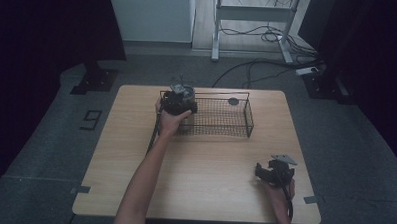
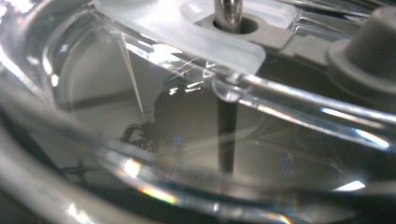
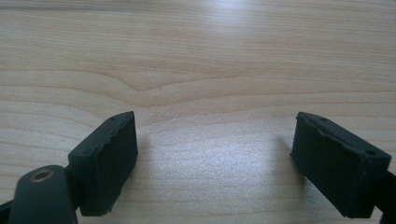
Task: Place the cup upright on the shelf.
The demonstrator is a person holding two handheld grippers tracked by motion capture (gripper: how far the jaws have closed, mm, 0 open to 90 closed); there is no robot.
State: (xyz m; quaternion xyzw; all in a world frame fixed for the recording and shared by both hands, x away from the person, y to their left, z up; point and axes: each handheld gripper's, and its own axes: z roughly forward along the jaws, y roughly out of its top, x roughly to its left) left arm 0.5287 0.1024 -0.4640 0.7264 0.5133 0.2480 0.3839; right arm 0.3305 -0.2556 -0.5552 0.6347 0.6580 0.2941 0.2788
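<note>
Desk (image 1: 209,162) of pale wood lay under the high view, with a black wire basket (image 1: 249,119) standing near its far edge. My left claw (image 1: 179,104) sat at the basket's left end, over its rim, with my hand wrapped around it from behind. A small dark round thing (image 1: 233,100) lay inside the basket towards the far right corner. My right claw (image 1: 260,171) rested low near the desk's near right corner, well apart from the basket.

From the left claw's own view, a clear container (image 2: 187,130) pressed up very close, its curved wall full of glints. Across its top ran a whitish translucent seal (image 2: 177,28) with a metal pin (image 2: 229,11) standing in a round hole, and a grey knob (image 2: 373,42) sat at the right edge. I could not tell how wide this claw stood, or whether it gripped the container.

From the right claw's own view, my right claw (image 3: 215,163) had its two black jaws spread wide over bare desk (image 3: 196,56), with nothing between them.
</note>
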